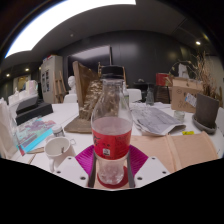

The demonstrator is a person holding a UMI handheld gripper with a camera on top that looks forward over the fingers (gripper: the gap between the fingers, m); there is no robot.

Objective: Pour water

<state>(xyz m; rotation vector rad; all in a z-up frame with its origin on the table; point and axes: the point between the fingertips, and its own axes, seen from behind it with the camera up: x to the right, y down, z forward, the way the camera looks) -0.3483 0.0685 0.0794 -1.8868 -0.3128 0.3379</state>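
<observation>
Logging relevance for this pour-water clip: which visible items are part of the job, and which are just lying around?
Job:
- water bottle with red label, between the gripper fingers, pads at its sides
- white cup, possibly the pour target

Lying about:
- newspaper
- brown paper bag
- cardboard box
- magazines

A bottle (pixel 112 135) seemingly clamped between the hand-held gripper (pixel 111 163) pads.
</observation>
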